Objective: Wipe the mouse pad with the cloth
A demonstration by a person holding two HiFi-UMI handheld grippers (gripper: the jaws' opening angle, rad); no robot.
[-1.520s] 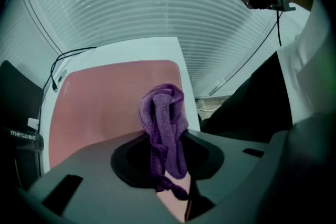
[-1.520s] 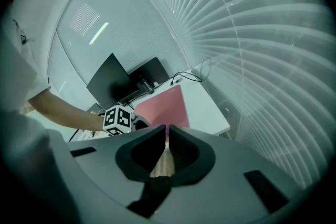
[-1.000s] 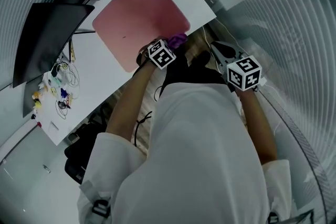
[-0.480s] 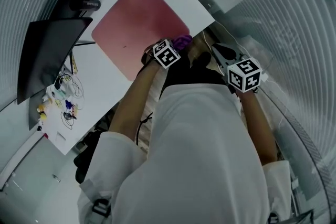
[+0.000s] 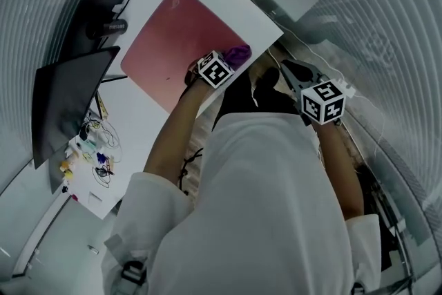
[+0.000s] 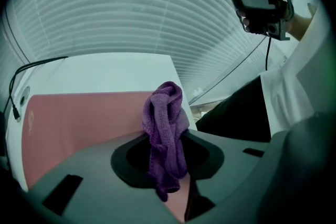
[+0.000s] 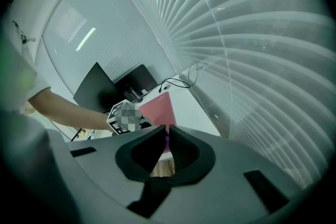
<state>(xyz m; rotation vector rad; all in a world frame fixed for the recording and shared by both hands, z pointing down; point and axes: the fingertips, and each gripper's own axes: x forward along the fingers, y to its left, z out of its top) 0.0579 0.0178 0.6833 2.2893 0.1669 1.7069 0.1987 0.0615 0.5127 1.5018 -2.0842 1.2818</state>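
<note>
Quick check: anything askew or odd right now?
Only the cloth: it hangs as a twisted bunch in the left tool at a corner of the mouse pad, not spread flat. The pad lies flat; nothing spilled.

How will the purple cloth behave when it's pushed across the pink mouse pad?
Probably floppy: the cloth bunches in folds and droops from the shut jaws of the left gripper. Likely light: one pinch seems to hold it. Its knit looks grippy, so it may drag on the mouse pad.
</note>
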